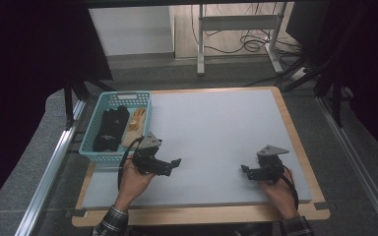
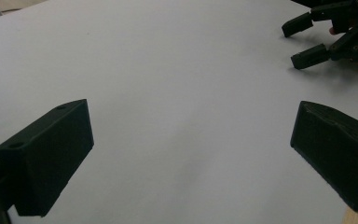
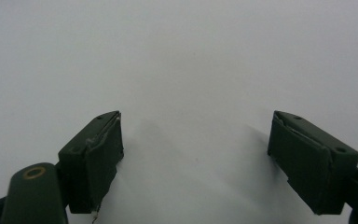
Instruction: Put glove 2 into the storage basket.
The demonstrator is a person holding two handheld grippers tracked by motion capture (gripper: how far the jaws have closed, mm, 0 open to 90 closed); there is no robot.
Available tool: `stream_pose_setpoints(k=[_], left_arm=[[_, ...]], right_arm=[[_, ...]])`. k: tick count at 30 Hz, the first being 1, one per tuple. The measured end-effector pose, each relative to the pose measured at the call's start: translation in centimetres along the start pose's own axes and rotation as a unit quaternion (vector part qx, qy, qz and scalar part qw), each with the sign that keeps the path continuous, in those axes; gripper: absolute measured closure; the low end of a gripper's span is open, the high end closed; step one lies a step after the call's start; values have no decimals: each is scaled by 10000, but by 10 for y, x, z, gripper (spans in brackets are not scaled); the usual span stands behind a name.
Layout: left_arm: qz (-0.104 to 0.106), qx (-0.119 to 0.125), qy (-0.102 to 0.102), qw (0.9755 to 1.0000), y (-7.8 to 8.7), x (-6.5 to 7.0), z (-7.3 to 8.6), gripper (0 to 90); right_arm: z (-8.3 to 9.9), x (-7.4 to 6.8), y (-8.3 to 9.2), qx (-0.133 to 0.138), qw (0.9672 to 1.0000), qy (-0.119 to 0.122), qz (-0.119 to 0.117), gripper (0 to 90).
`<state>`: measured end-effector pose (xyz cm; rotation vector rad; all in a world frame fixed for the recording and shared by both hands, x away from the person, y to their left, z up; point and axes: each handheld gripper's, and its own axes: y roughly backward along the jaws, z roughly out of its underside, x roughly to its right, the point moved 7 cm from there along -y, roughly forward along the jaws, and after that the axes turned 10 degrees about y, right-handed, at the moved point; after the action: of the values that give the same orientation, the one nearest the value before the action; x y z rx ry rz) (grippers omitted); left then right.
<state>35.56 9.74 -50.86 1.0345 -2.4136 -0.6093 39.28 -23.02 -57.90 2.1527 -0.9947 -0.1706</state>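
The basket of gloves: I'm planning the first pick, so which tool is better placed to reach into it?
Probably the left. The left tool is open, holds nothing and sits just beside the teal basket with the black glove and tan glove. The right tool, also open, is across the grey mat.

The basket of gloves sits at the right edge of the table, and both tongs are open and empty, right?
Not quite. The high view shows the basket of gloves at the table's left edge. The left tongs and the right tongs are indeed open and empty.
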Motion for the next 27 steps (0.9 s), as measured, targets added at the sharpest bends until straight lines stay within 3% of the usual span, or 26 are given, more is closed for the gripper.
stream_pose_setpoints(k=[16,27], left_arm=[[187,-55,-142,9997,-30,20,8,0],[223,-228,-312,9990,-48,28,16,0]], right_arm=[[0,0,0,1,10000,-2,0,177],[0,0,0,3,10000,0,0,177]])
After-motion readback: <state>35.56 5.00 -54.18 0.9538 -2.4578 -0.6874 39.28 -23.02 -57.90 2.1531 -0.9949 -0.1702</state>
